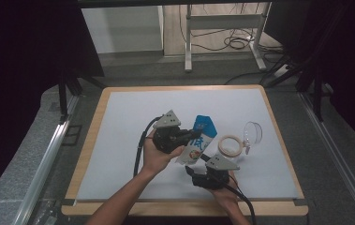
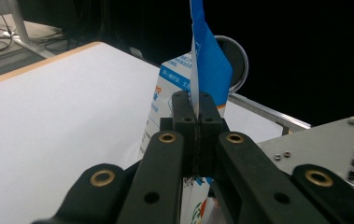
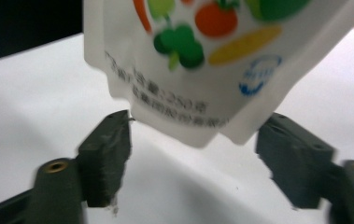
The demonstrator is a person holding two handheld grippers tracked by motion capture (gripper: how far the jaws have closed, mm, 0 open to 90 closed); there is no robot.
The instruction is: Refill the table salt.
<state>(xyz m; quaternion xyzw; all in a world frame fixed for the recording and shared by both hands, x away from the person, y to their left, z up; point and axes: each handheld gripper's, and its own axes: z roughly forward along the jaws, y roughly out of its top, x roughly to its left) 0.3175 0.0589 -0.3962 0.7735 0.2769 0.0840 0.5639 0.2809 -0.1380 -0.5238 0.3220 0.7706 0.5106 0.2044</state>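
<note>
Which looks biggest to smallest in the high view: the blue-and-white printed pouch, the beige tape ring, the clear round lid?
1. Blue-and-white printed pouch, clearly largest.
2. Beige tape ring and clear round lid: about alike, and the lid stands tilted, so no firm ranking.

A white mat [image 1: 128,140] covers the wooden-edged table [image 1: 91,140]; a pale tape ring [image 1: 230,145] lies flat on the mat right of centre; a clear round lid [image 1: 253,132] stands tilted just beside the ring, on its far right side; beyond the table, a white metal frame [image 1: 222,28] stands on the floor among loose black cables [image 1: 233,43]; dark curtains [image 1: 20,70] flank both sides.
</note>
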